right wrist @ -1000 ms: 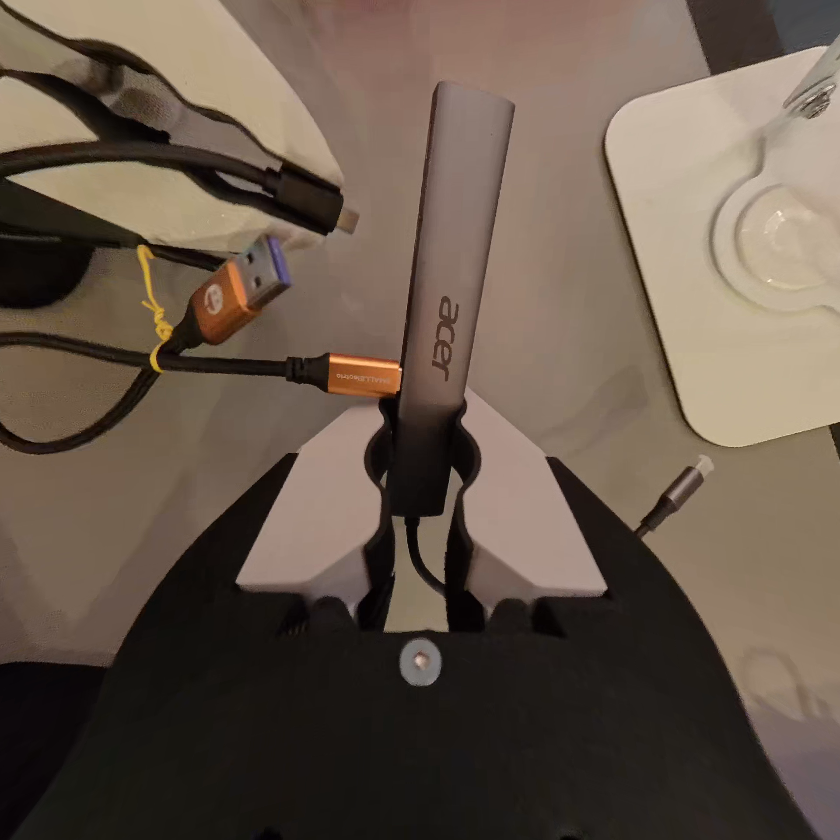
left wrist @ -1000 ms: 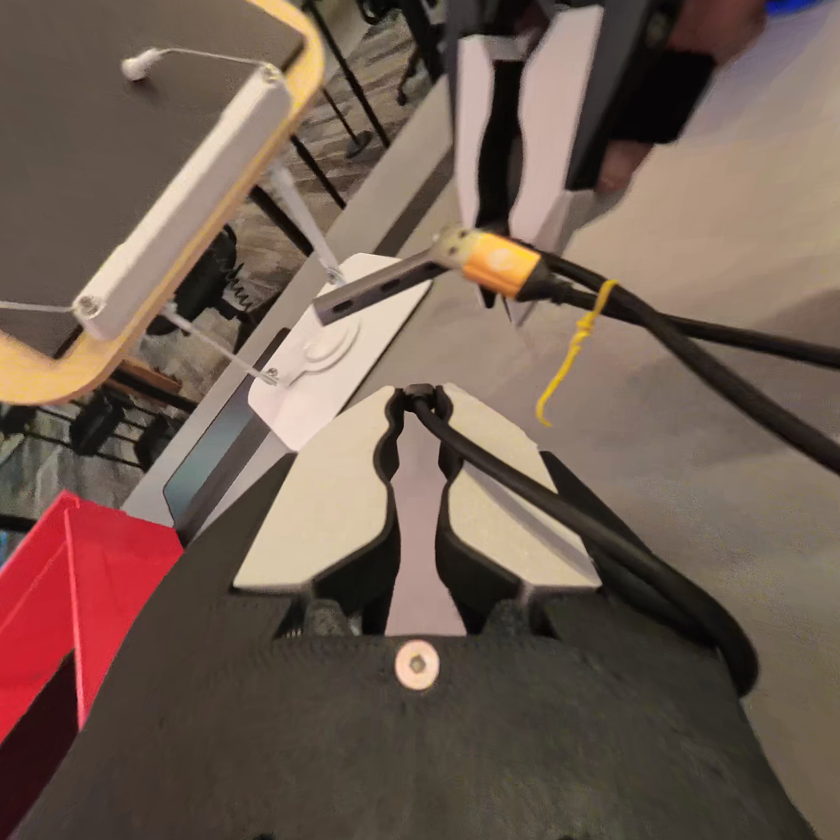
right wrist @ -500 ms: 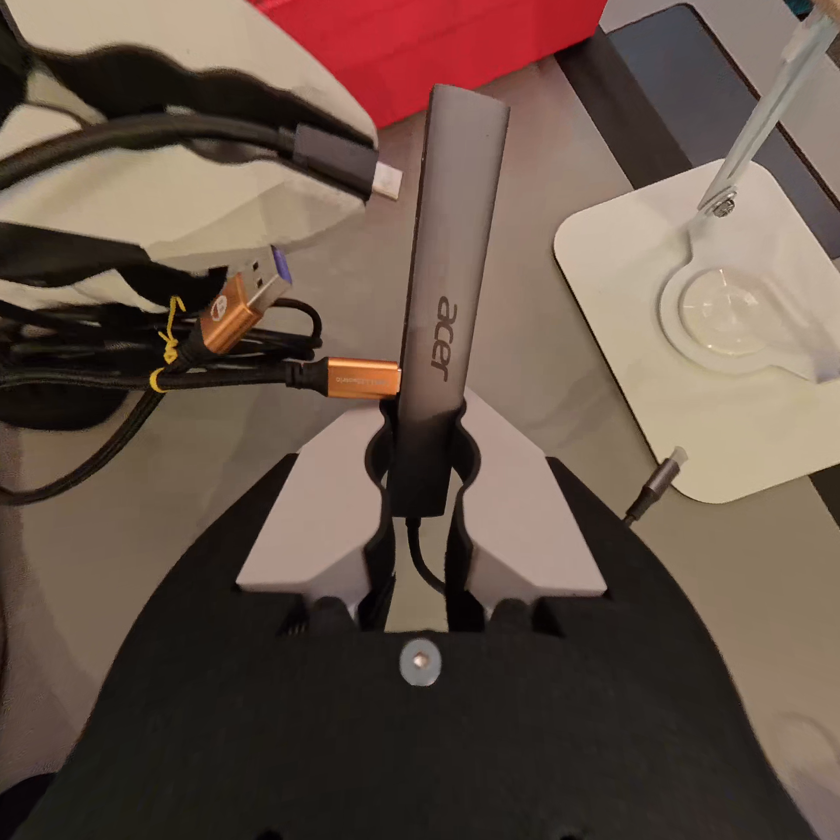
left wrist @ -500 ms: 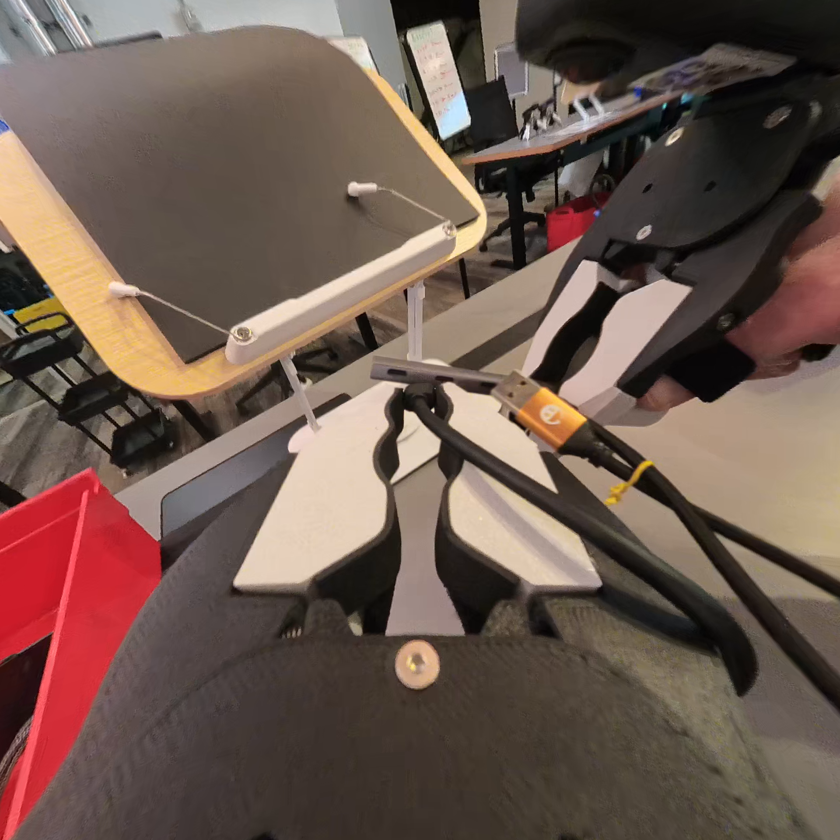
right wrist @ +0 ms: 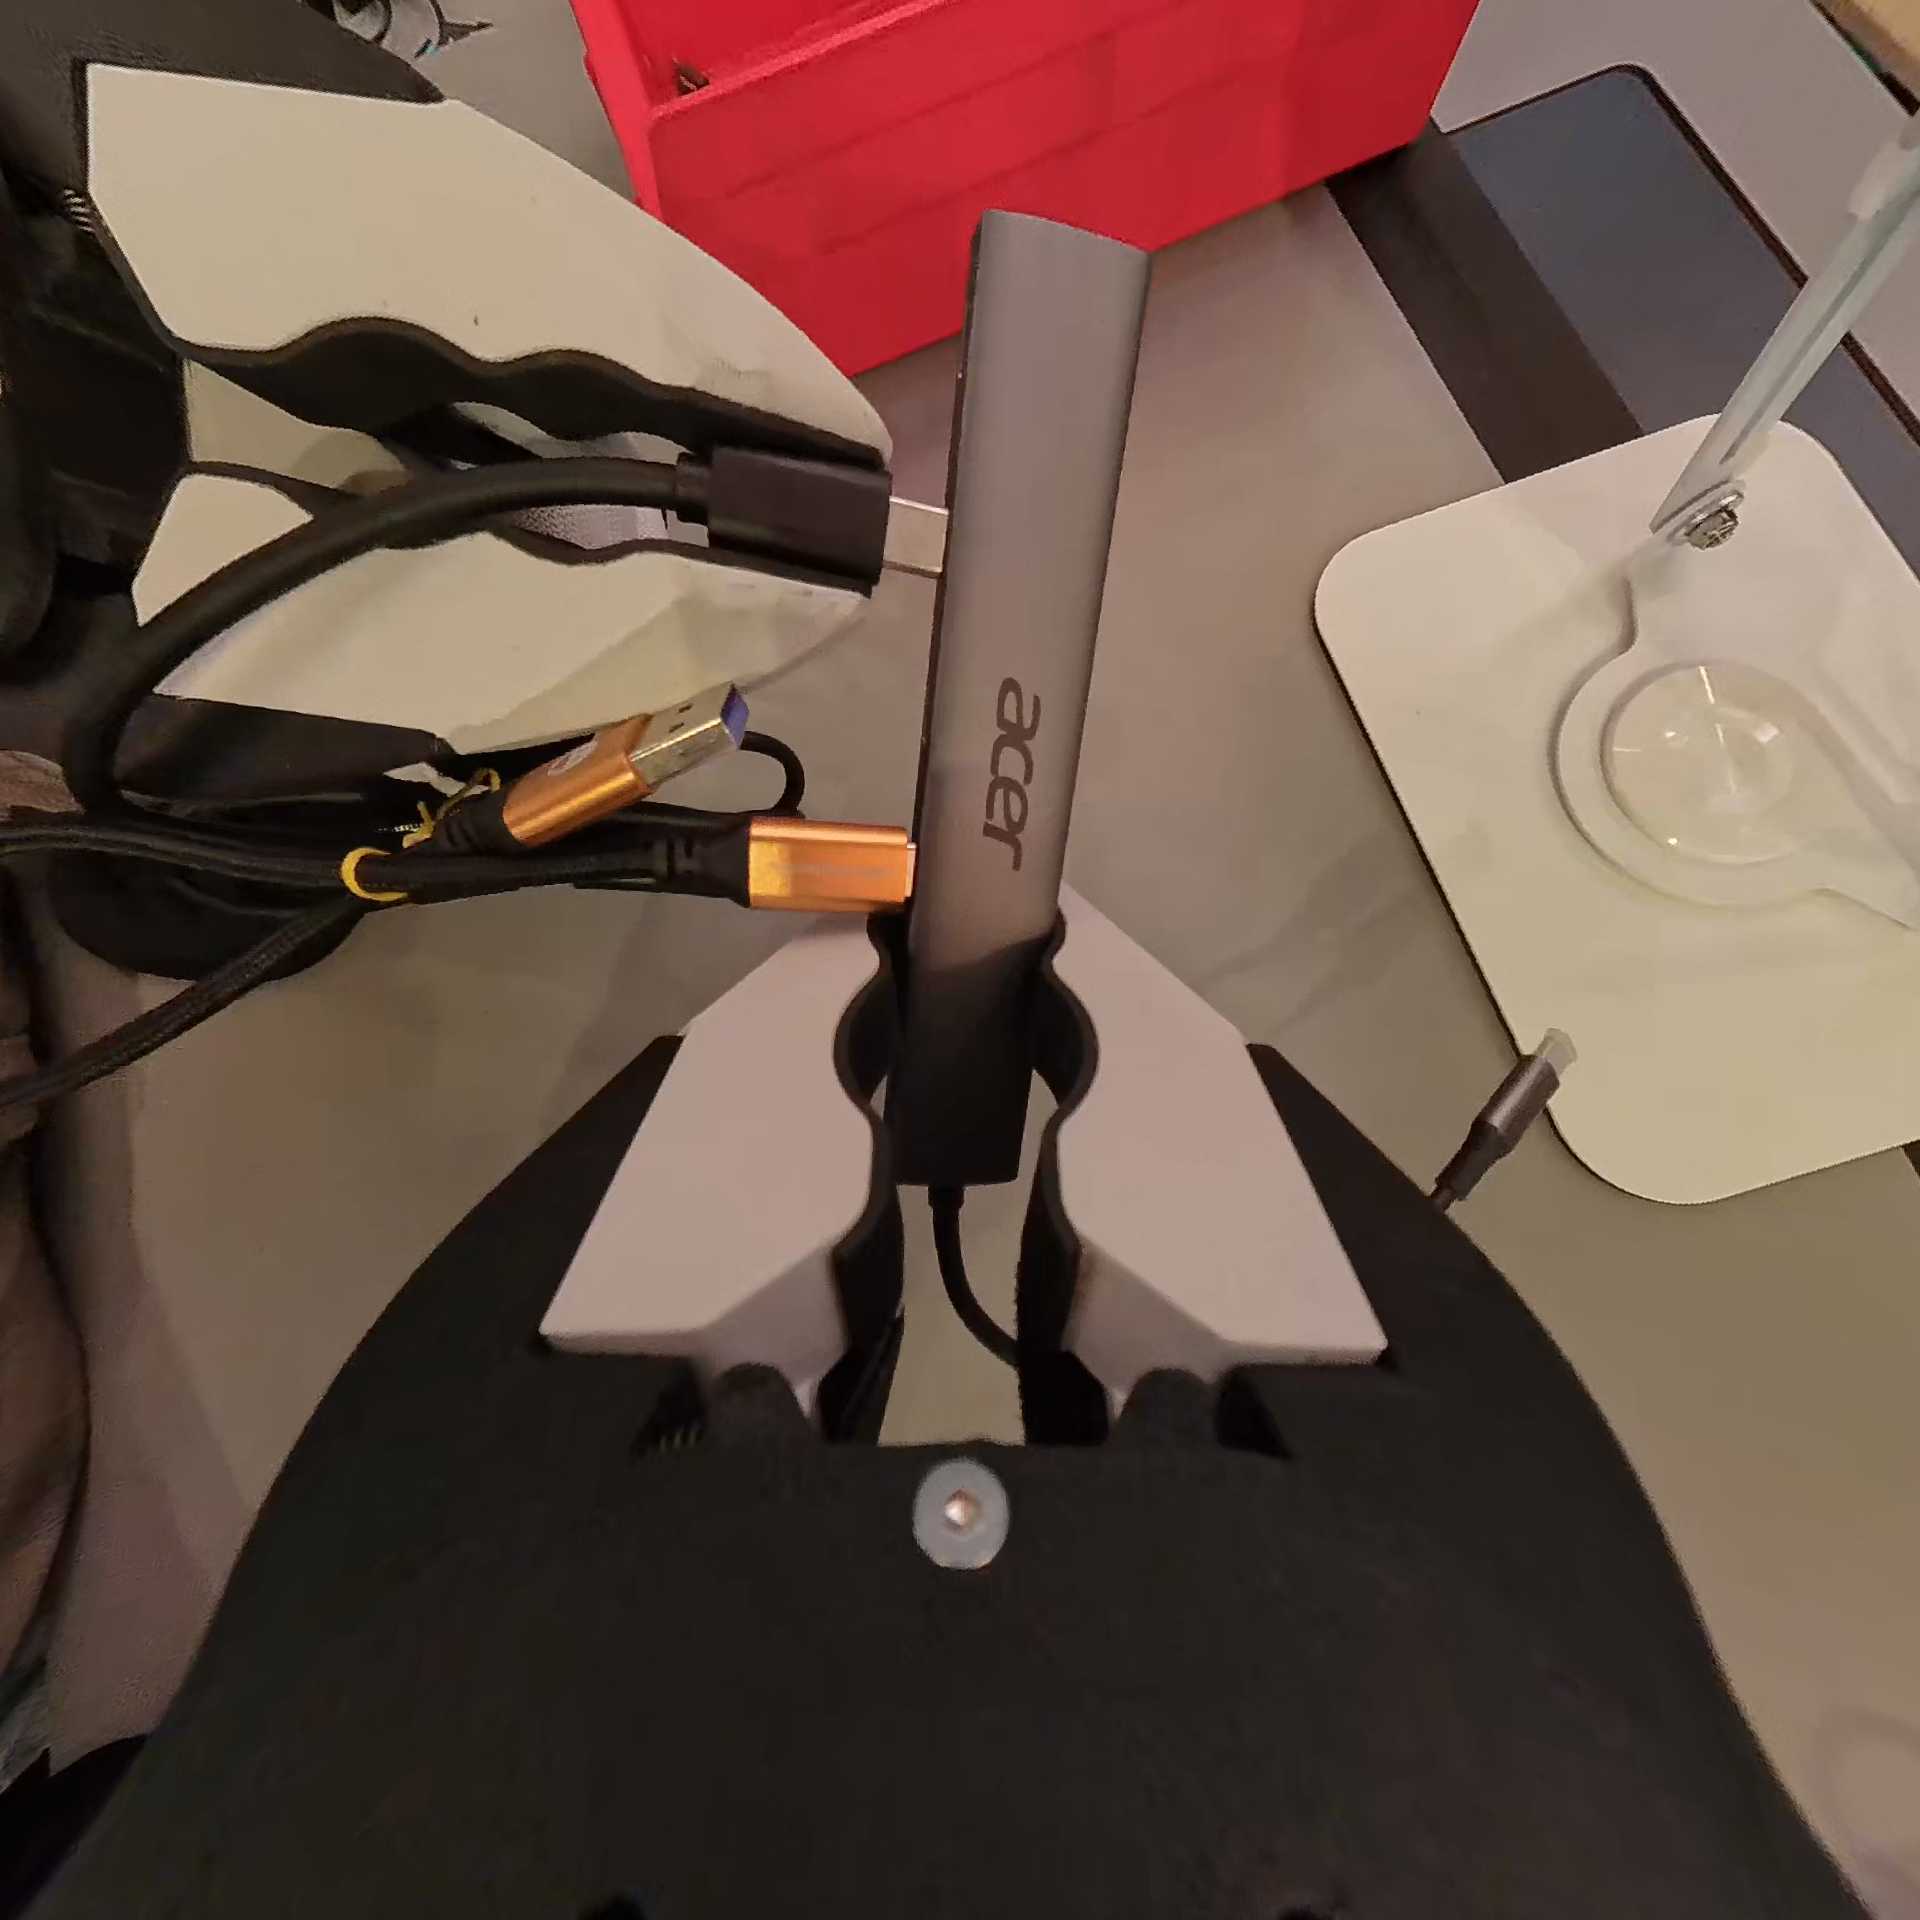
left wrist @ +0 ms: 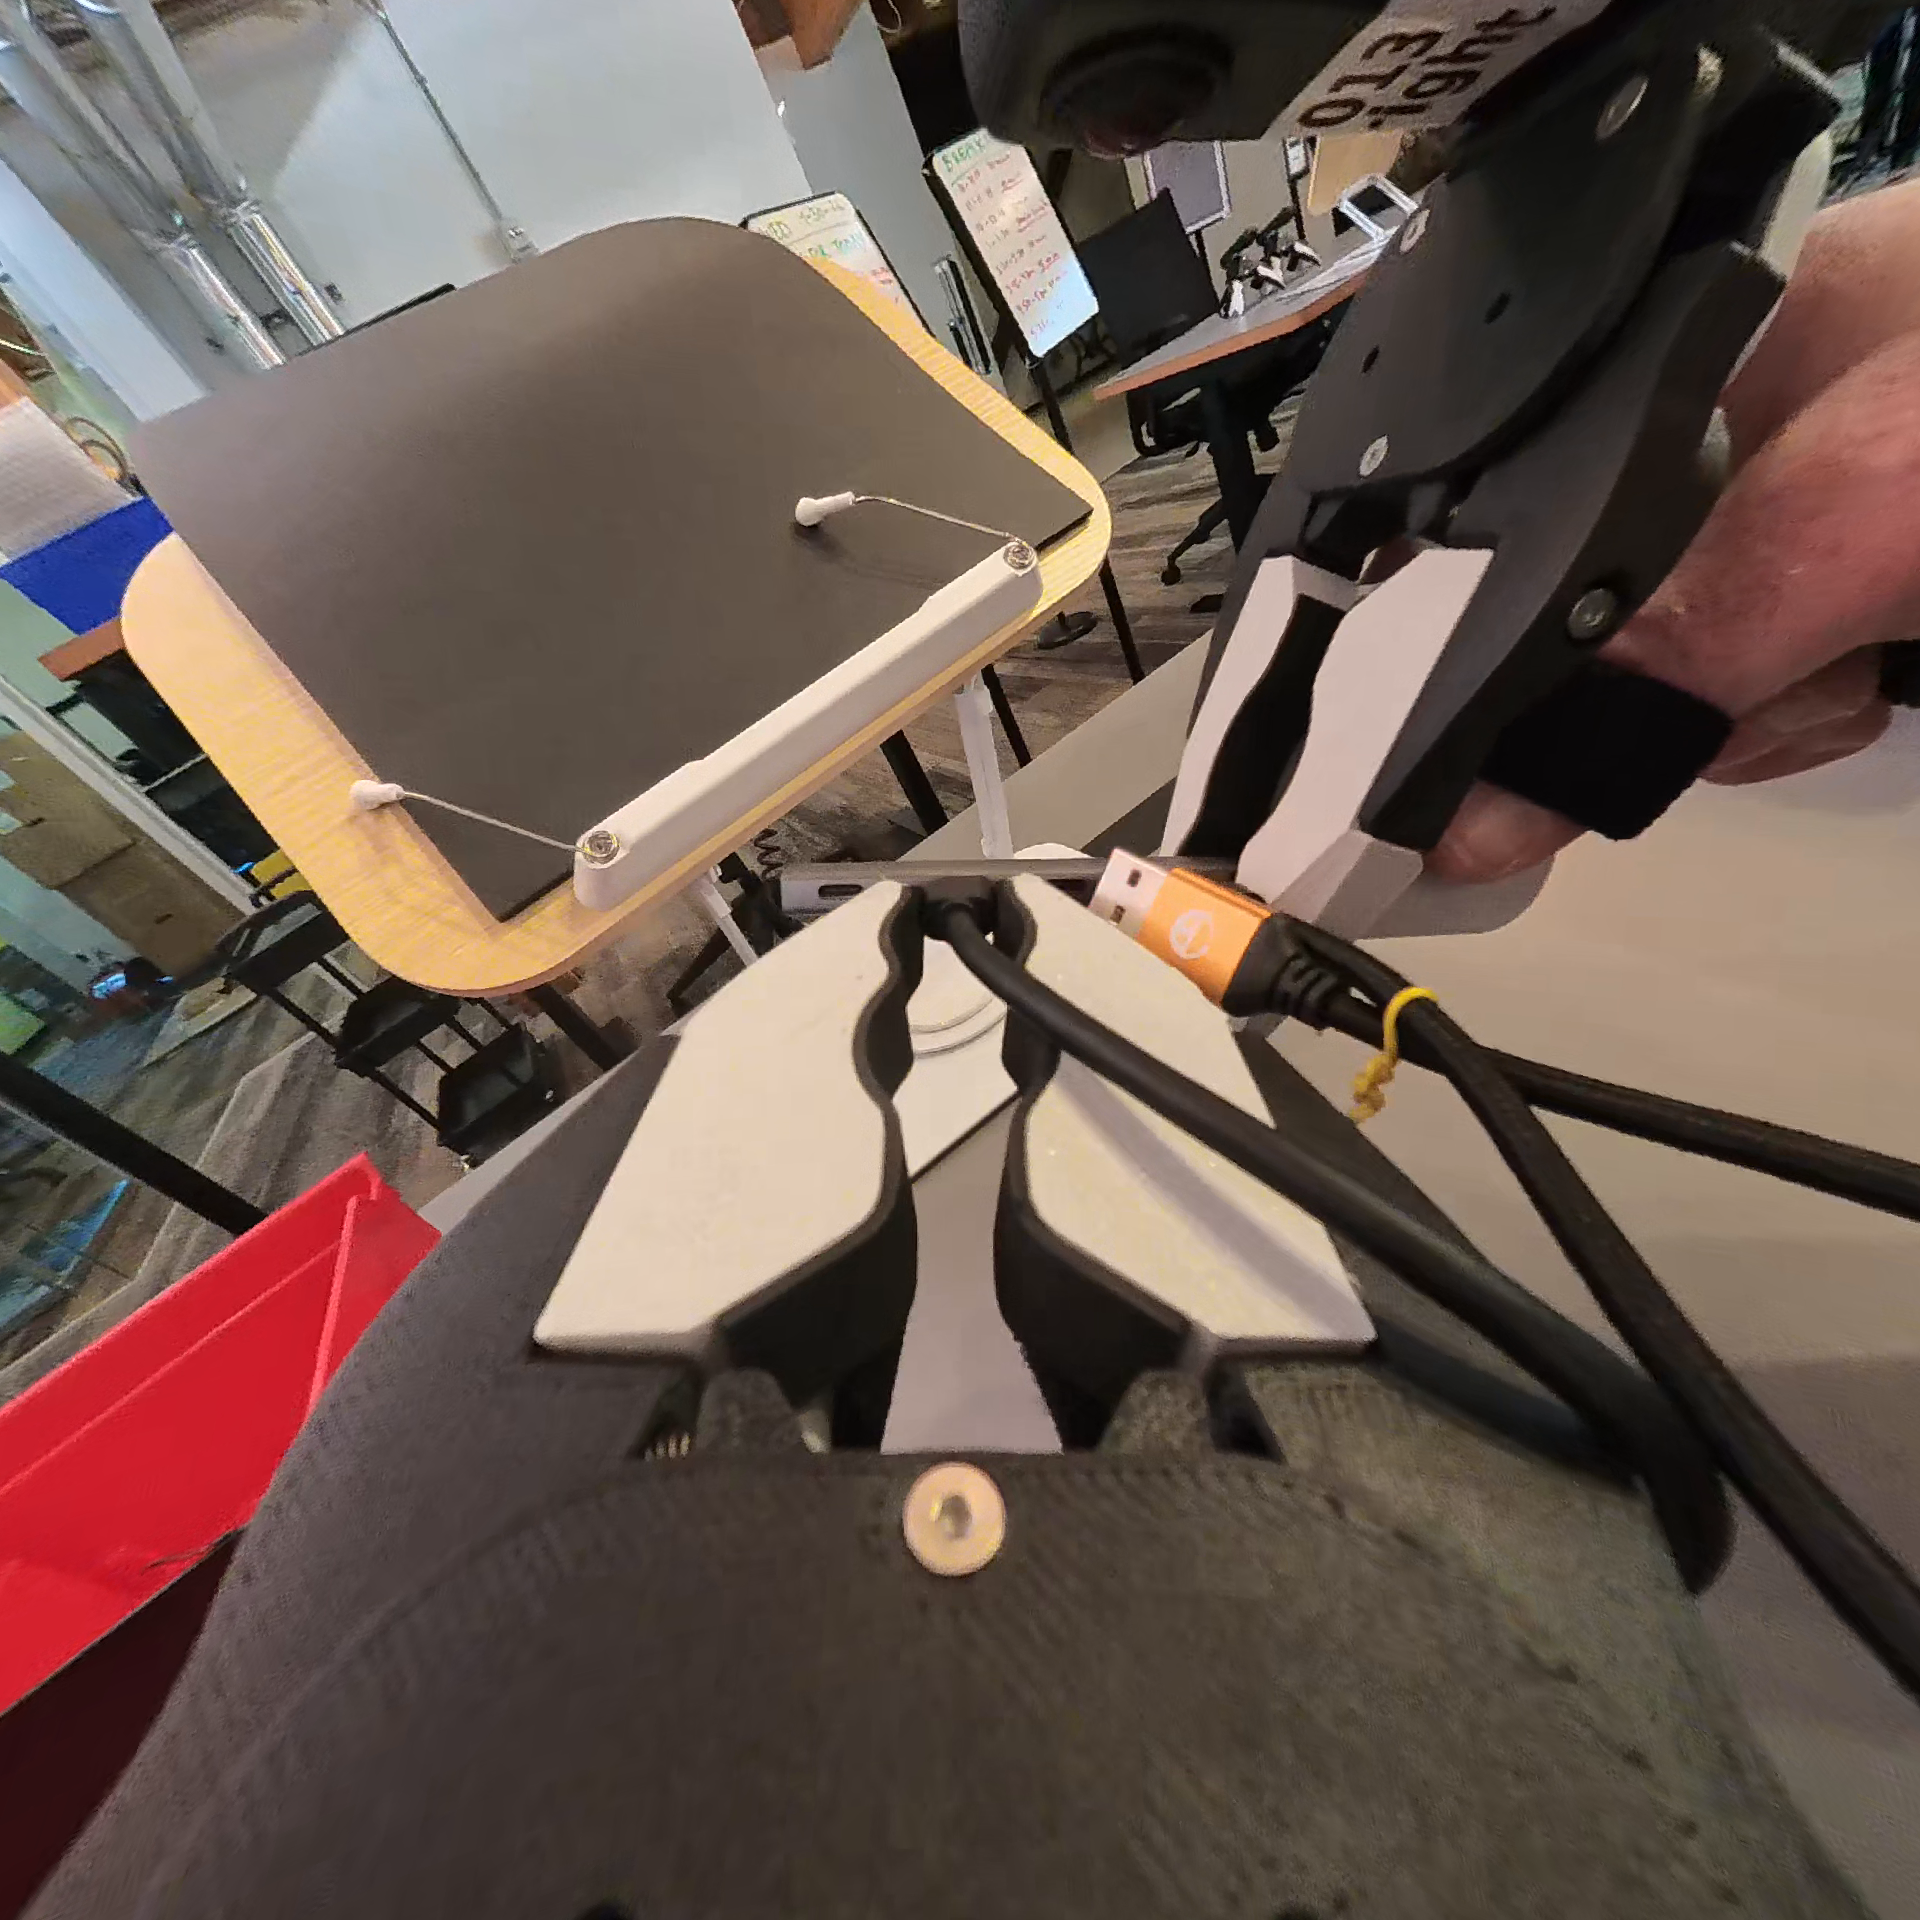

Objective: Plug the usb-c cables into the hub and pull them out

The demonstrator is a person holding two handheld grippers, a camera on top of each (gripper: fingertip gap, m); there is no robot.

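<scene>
Right gripper (right wrist: 961, 997) clamped on lower end of rigid grey hub (right wrist: 1029, 644), left gripper (right wrist: 873, 520) pinched on stiff black plug (right wrist: 800, 516), tip touching hub's side; light, slim parts, best gripped at plug housing, never the pliant cord.

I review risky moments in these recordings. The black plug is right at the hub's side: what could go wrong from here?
1. The black plug in the left tongs might meet the hub slightly off the port and jam.
2. Pushing sideways could twist the hub in the right tongs, straining the orange plug already seated.
</scene>
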